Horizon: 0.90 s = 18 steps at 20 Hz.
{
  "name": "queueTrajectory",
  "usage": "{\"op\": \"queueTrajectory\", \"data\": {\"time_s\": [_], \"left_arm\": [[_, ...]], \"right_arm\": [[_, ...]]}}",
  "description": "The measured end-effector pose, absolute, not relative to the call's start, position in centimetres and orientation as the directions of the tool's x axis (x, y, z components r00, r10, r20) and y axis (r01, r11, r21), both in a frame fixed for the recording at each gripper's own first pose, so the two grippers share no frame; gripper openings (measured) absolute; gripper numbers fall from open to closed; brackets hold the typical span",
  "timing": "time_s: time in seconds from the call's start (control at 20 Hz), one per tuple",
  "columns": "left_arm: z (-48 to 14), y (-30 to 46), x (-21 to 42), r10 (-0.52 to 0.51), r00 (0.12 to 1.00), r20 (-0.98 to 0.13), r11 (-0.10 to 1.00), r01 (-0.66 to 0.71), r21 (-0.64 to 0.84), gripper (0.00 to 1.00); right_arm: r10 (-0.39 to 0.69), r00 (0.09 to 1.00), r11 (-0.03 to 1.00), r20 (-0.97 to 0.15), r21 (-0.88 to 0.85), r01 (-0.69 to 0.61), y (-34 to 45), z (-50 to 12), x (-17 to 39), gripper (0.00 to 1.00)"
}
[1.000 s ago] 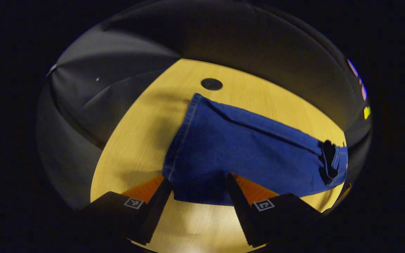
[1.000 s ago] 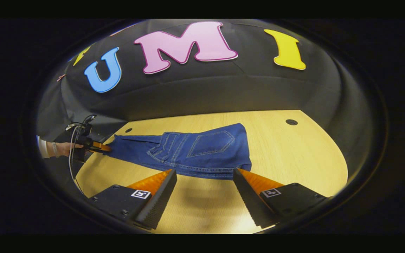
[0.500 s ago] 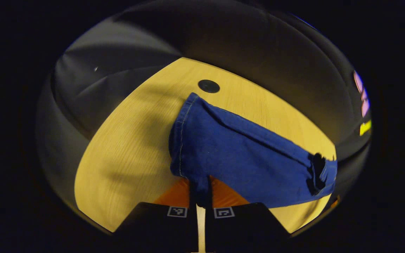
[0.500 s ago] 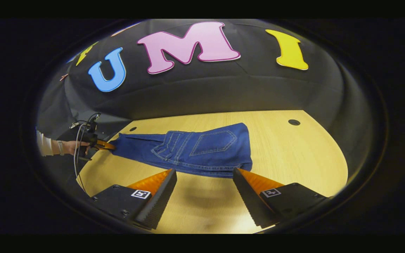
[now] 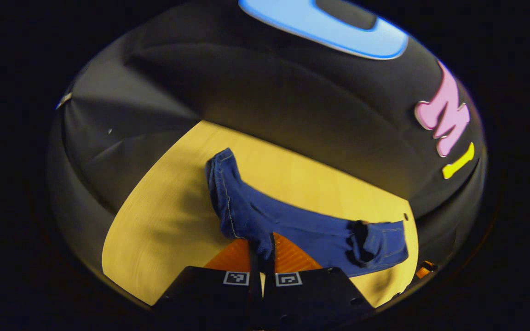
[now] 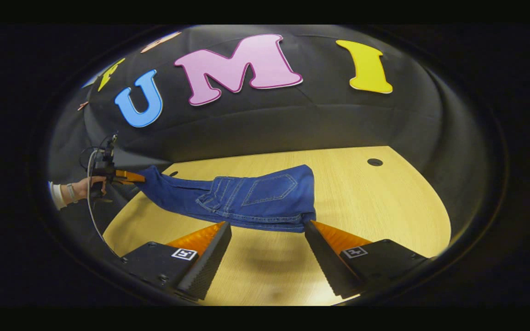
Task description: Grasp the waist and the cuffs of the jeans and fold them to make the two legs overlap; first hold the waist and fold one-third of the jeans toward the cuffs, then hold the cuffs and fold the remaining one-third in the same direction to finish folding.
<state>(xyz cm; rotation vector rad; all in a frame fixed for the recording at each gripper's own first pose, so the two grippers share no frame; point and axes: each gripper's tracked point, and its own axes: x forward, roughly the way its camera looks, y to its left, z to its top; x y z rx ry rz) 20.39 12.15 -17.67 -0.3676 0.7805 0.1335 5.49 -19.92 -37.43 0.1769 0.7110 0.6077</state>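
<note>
Blue jeans lie across the yellow wooden table, waist and back pocket toward the right gripper view's near side. My left gripper is shut on the cuff end of the jeans and holds it raised off the table, so the legs slope down to the waist. That same gripper appears far left in the right gripper view, held by a hand. My right gripper stands open just in front of the waistband, with nothing between its fingers.
The table has round black holes, one at the back right and one near the raised legs. Black cloth walls close the booth behind the table. A cable hangs from the left gripper.
My left gripper went from open to shut on the cuffs, then lifted them off the table. The right gripper stayed open near the waistband.
</note>
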Motion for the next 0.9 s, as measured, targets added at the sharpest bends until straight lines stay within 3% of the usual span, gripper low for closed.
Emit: {"op": "queueTrajectory", "data": {"time_s": [0.25, 0.4, 0.5, 0.6, 0.65, 0.8, 0.85, 0.9], "left_arm": [[-9.9, -2.6, 24.0, -0.195, 0.801, -0.567, 0.959, 0.035, -0.28, 0.06], [-11.6, -13.3, 25.8, -0.299, 0.745, -0.596, 0.952, 0.194, -0.235, 0.06], [-16.2, -20.2, 25.4, -0.349, 0.663, -0.662, 0.937, 0.269, -0.225, 0.06], [-22.1, -24.0, 24.2, -0.336, 0.575, -0.746, 0.93, 0.33, -0.164, 0.06], [-23.9, -24.0, 24.0, -0.295, 0.551, -0.781, 0.931, 0.351, -0.103, 0.01], [-28.0, -24.3, 22.4, -0.206, 0.478, -0.854, 0.935, 0.353, -0.028, 0.17], [-28.8, -24.2, 21.9, -0.182, 0.452, -0.873, 0.943, 0.332, -0.025, 0.13], [-29.4, -24.3, 21.2, -0.168, 0.432, -0.886, 0.948, 0.317, -0.025, 0.28]], "right_arm": [[0.566, 0.624, 0.823, -0.538, 0.332, -0.46, -22.6, -36.2, 6.0, 0.98], [0.544, 0.64, 0.837, -0.542, 0.301, -0.457, -25.0, -36.1, 5.9, 0.98], [0.527, 0.653, 0.848, -0.544, 0.287, -0.446, -26.5, -36.2, 5.9, 0.98], [0.519, 0.664, 0.853, -0.538, 0.28, -0.44, -27.8, -36.0, 6.0, 0.98], [0.518, 0.671, 0.854, -0.53, 0.271, -0.445, -28.3, -35.7, 6.2, 0.98], [0.52, 0.683, 0.85, -0.513, 0.235, -0.471, -29.4, -35.2, 7.0, 0.98], [0.524, 0.685, 0.848, -0.506, 0.238, -0.473, -29.5, -35.0, 7.3, 0.98], [0.531, 0.683, 0.844, -0.501, 0.245, -0.477, -29.4, -34.8, 7.5, 0.98]]}}
